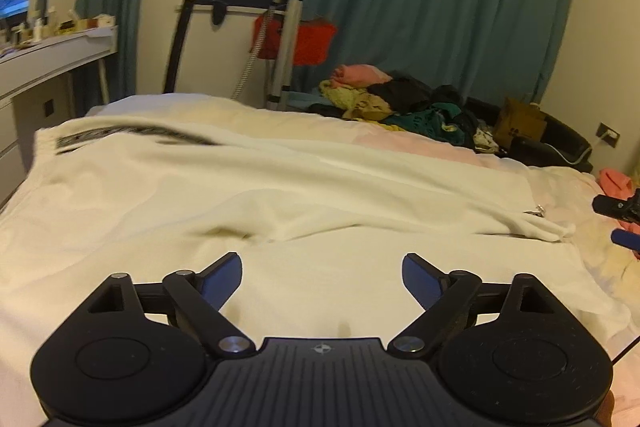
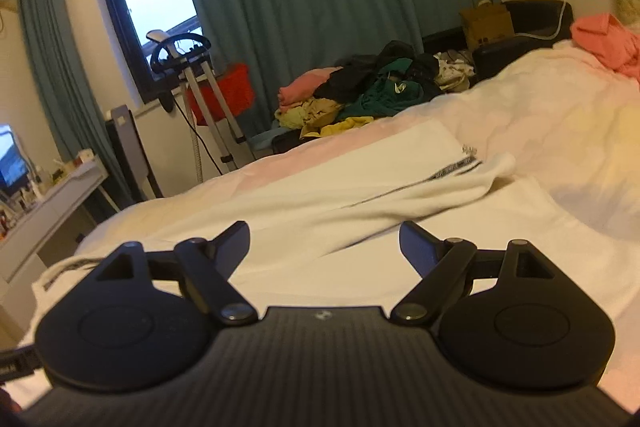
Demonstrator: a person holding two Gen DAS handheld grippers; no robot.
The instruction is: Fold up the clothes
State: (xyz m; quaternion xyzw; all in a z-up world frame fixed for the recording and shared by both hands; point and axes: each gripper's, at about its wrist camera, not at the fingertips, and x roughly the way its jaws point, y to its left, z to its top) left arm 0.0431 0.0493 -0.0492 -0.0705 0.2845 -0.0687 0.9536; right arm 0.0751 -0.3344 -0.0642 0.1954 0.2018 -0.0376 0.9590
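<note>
The white zip-up garment [image 1: 248, 187] lies spread across the middle of the bed [image 1: 560, 267], seemingly partly folded, while the left gripper [image 1: 322, 277] and right gripper [image 2: 324, 247] hover empty, fingers apart, and the clothes pile [image 2: 368, 91] beyond the far edge waits

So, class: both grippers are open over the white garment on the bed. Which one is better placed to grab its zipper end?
Probably the right gripper: the white garment's zipper end lies ahead of it, but far right of the left gripper.

Cream garment [image 1: 280, 187] with black band; teal curtains [image 1: 440, 7]; pink cloth [image 2: 604, 39]
</note>
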